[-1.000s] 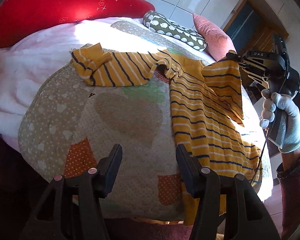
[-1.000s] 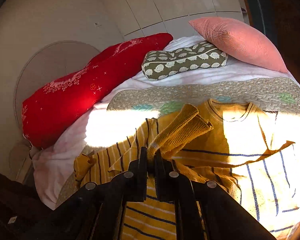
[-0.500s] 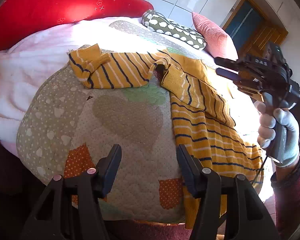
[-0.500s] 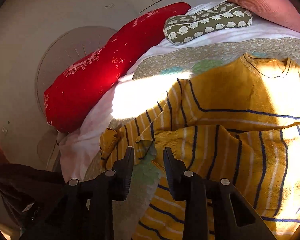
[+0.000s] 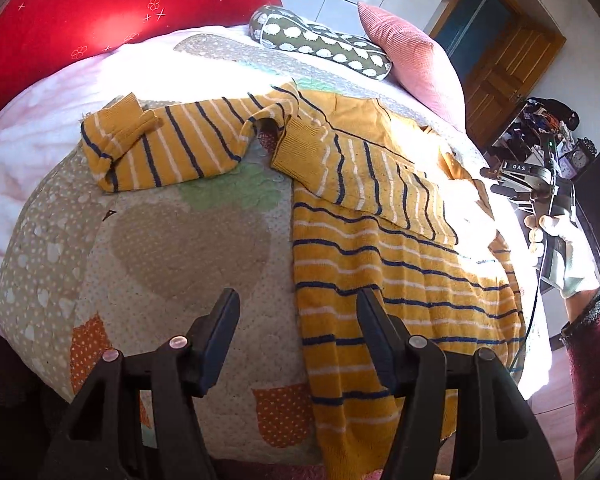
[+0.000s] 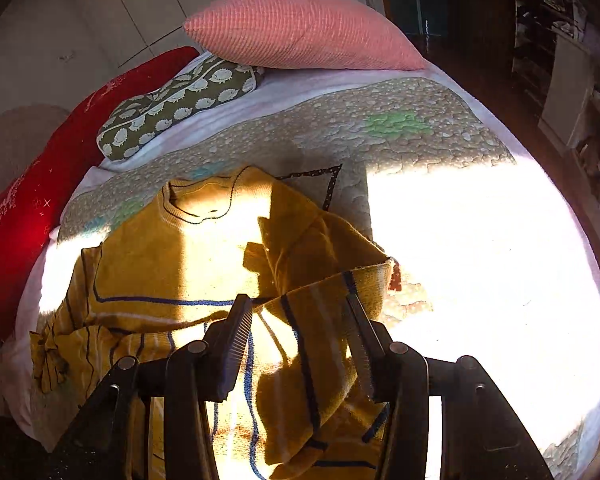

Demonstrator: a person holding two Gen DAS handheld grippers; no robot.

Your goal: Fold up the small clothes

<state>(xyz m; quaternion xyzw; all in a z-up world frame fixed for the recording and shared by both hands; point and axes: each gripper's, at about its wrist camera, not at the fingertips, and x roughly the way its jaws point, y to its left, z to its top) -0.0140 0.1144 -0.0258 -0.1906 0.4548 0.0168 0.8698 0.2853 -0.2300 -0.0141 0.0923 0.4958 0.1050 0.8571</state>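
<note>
A small yellow sweater (image 5: 384,248) with blue and white stripes lies on a quilt (image 5: 172,248) on a bed. The quilt has hearts, dots and orange patches. One sleeve (image 5: 164,148) lies stretched out flat to the left, with its cuff folded back. The other sleeve (image 5: 364,172) is folded across the chest of the sweater. Its cuff sits near the middle of the quilt. The neck of the sweater points to the pillows.

The left gripper (image 5: 298,336) hangs over the near edge of the quilt. Its jaws are open with nothing between them. The right finger is over the left edge of the sweater. I cannot tell if it touches.

The right gripper (image 6: 300,344) is low over the right side of the sweater. Its jaws are opening. A raised fold of striped cloth (image 6: 324,320) stands between them. The pads do not seem to press on it. In the left view, a hand (image 5: 564,252) in a white glove holds this gripper at the right edge of the bed.

Bright sun falls across the bed. At the far end lie a red pillow (image 5: 112,16), a green pillow with white hedgehogs (image 5: 320,42) and a pink pillow (image 5: 412,60).
</note>
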